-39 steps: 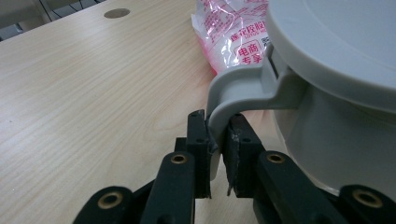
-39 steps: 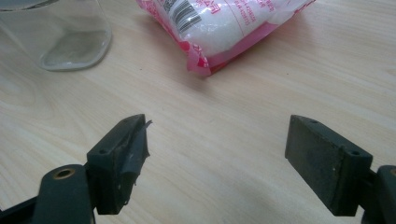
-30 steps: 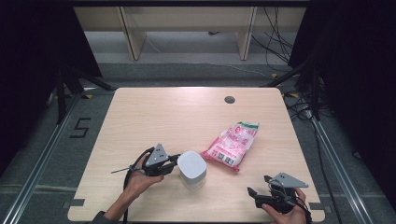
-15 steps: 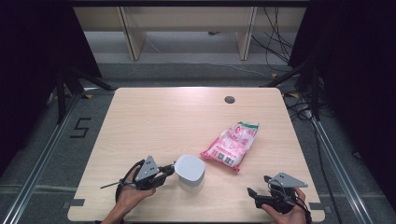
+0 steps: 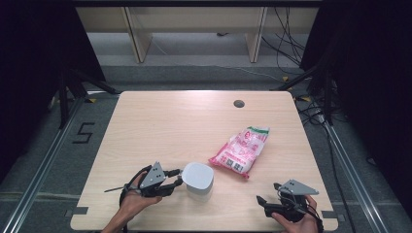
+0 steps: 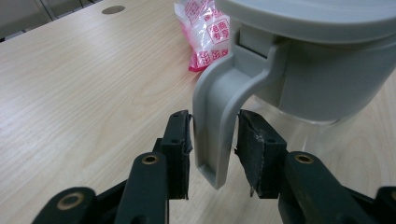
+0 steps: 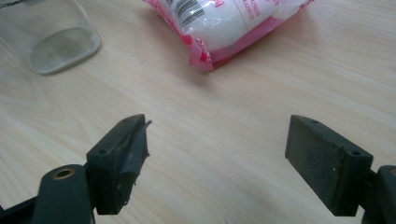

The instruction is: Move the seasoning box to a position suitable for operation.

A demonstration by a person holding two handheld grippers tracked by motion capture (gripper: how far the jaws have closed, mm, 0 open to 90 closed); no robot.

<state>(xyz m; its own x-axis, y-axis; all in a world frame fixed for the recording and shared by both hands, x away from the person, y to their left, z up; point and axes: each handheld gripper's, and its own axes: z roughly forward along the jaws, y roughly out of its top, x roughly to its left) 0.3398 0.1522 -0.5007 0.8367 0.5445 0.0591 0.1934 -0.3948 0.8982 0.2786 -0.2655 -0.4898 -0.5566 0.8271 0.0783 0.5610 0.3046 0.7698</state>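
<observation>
While the left gripper [image 6: 212,140] straddles the grey handle [image 6: 219,116] of the lidded jug [image 5: 198,178] near the table's [image 5: 160,126] front edge, its jaws have just been opening & now stand apart w/ slim gaps to the handle, gripping nothing. Risk, as judged: pulling back at an angle could snag a pad [image 6: 254,149] on the handle & tip the jug. Right gripper [image 7: 217,158] rests wide open & empty by the front-right edge, short of the pink bag [image 5: 241,151]; no hazard there.
</observation>
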